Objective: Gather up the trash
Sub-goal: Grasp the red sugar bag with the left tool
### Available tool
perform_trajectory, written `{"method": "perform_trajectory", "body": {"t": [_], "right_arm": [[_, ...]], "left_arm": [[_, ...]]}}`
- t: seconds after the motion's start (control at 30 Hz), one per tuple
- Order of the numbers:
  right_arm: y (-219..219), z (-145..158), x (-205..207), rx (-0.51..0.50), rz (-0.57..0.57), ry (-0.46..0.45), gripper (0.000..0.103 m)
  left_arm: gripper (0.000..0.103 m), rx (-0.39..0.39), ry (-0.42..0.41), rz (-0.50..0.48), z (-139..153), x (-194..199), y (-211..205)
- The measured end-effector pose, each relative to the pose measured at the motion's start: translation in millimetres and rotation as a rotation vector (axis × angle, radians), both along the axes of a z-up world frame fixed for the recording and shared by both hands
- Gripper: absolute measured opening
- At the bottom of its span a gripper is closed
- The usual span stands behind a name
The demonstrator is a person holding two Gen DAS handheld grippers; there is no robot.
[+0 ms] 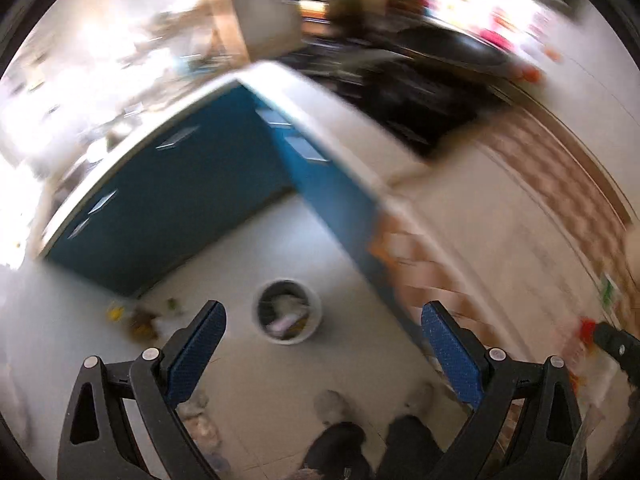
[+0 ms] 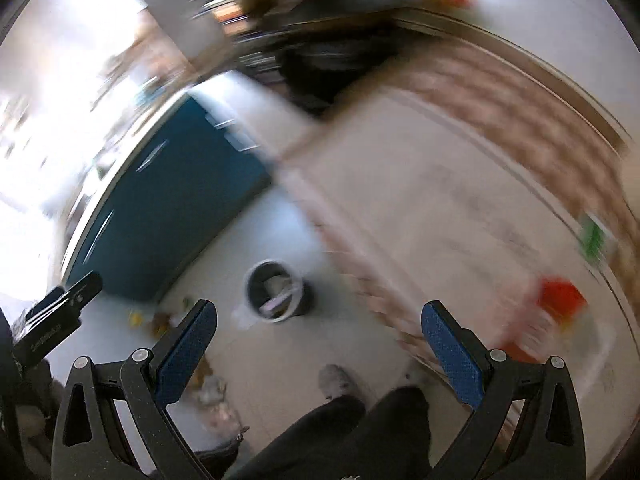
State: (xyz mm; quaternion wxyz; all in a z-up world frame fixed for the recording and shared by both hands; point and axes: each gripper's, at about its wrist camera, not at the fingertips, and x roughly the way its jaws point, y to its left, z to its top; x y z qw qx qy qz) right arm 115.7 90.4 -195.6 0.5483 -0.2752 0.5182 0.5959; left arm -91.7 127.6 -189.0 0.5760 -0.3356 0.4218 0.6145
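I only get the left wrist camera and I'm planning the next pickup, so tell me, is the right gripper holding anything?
Observer: No. The right gripper is open, with nothing between its fingers.
Operator: Any trash by the bin that my view hides?
Observer: Yes. The right wrist view shows a pale scrap, too blurred to identify, on the floor beside the bin.
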Motion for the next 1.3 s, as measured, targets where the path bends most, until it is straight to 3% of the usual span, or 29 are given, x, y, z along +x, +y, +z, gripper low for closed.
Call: {"method": "perform_trajectory", "body": {"t": [0.2,0.23,0.27,0.33,0.47,0.6,0.63,0.7,0.77,0.8,0.83,0.87,1.03,1.1,1.13,1.17,1.3], "right_arm": [[-59,-44,182,-0.100,-0.410,-0.007,0.099],[-68,-52,201,-0.112,-0.451,-0.002,0.087],[-84,-65,226,-0.135,-0.503,0.015,0.065],[-99,-90,255,-0.185,-0.542,0.062,0.041],[-119,-145,285,-0.255,-0.572,0.209,0.007],[-130,-173,289,-0.250,-0.590,0.292,0.004],[-130,-178,289,-0.242,-0.589,0.311,0.000],[-128,-187,289,-0.236,-0.577,0.344,0.000],[-122,-194,288,-0.234,-0.557,0.367,0.000],[-119,-195,287,-0.237,-0.541,0.371,0.000],[-112,-196,284,-0.241,-0.519,0.374,0.000],[-107,-195,282,-0.245,-0.499,0.366,0.000],[-76,-174,285,-0.221,-0.440,0.345,0.006],[-65,-160,296,-0.191,-0.448,0.314,0.026],[-56,-152,303,-0.170,-0.455,0.273,0.045],[-50,-148,309,-0.155,-0.468,0.241,0.057],[-13,-152,338,-0.142,-0.523,0.136,0.058]], "left_arm": [[0.100,-0.198,-0.078,-0.336,-73,157,18],[0.100,-0.240,-0.079,-0.383,-88,178,18],[0.099,-0.290,-0.079,-0.429,-105,201,18],[0.099,-0.371,-0.076,-0.494,-127,235,17],[0.099,-0.490,-0.064,-0.605,-167,284,8],[0.098,-0.551,-0.085,-0.648,-181,308,2],[0.091,-0.564,-0.102,-0.655,-183,313,0],[0.082,-0.550,-0.076,-0.653,-184,319,-2],[0.046,-0.493,-0.034,-0.657,-177,321,-2],[0.010,-0.486,-0.026,-0.649,-174,321,-1],[0.001,-0.493,-0.048,-0.629,-171,318,2],[0.001,-0.482,-0.074,-0.595,-163,313,8],[0.000,-0.301,-0.017,-0.508,-111,289,28],[0.000,-0.217,0.024,-0.462,-91,278,35],[0.000,-0.165,0.064,-0.435,-81,273,39],[0.000,-0.124,0.098,-0.412,-73,269,41],[0.000,-0.002,0.238,-0.341,-70,262,50]]}}
